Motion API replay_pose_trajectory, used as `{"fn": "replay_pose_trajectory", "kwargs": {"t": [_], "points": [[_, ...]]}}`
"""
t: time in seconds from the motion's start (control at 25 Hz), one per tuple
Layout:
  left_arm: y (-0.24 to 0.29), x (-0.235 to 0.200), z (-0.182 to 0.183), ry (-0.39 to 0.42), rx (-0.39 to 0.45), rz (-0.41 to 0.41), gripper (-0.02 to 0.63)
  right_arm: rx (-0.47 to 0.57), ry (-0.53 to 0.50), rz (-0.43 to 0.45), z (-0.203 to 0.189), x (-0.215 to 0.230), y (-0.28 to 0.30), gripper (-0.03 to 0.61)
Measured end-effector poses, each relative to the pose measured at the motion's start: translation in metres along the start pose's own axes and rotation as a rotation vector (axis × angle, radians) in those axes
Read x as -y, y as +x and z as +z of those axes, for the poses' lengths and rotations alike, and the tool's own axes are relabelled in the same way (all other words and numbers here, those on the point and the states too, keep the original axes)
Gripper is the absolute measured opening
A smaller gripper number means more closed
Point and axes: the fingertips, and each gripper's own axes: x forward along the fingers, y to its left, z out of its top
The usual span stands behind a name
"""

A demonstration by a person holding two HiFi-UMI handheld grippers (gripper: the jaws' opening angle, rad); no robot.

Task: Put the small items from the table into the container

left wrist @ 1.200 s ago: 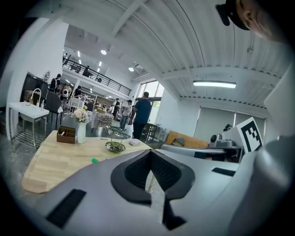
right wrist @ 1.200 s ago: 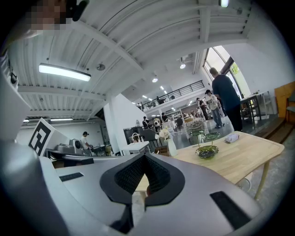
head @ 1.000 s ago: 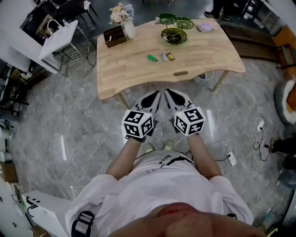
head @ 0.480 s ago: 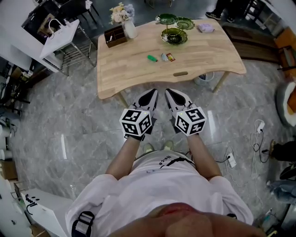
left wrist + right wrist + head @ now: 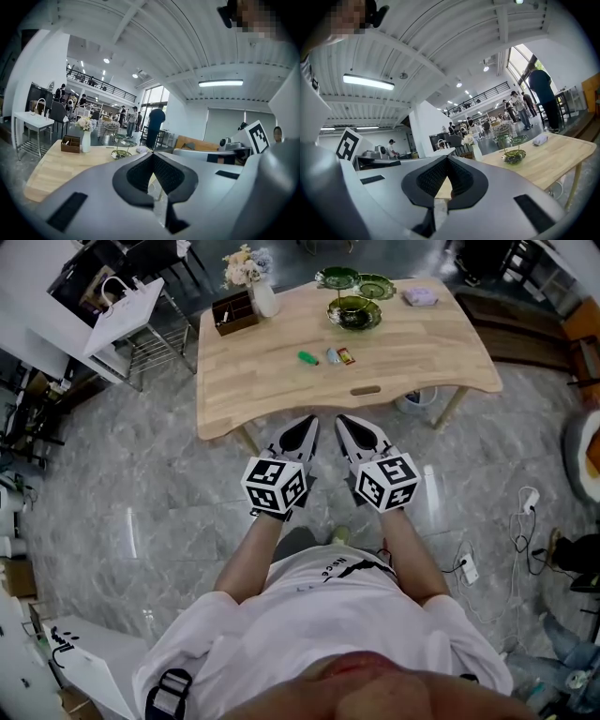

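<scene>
The left gripper (image 5: pixel 307 427) and right gripper (image 5: pixel 345 426) are closed tight, holding nothing. The small items (image 5: pixel 333 354) lie on the counter (image 5: pixel 412 352) at twelve o'clock, well apart.

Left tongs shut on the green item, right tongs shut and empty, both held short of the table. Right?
No. The left tongs are shut on nothing, per the left gripper view; the head view shows the green item lying on the table. The right tongs are shut and empty, both held short of the table: correct.
</scene>
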Motion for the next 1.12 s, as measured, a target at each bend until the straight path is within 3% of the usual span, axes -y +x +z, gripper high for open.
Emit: {"fn": "replay_pose_trajectory", "kwargs": {"t": [0.32, 0.68, 1.12], "points": [[0.019, -0.022, 0.006, 0.009, 0.018, 0.011, 0.006, -0.012, -0.027, 0.004, 0.003, 0.015, 0.022, 0.009], [0.087, -0.067, 0.016, 0.033, 0.019, -0.03, 0.006, -0.012, -0.064, -0.064, 0.015, 0.067, 0.079, 0.011], [0.186, -0.186, 0.033, 0.049, -0.024, -0.067, 0.006, -0.046, -0.052, -0.123, 0.018, 0.129, 0.223, 0.011]]}}
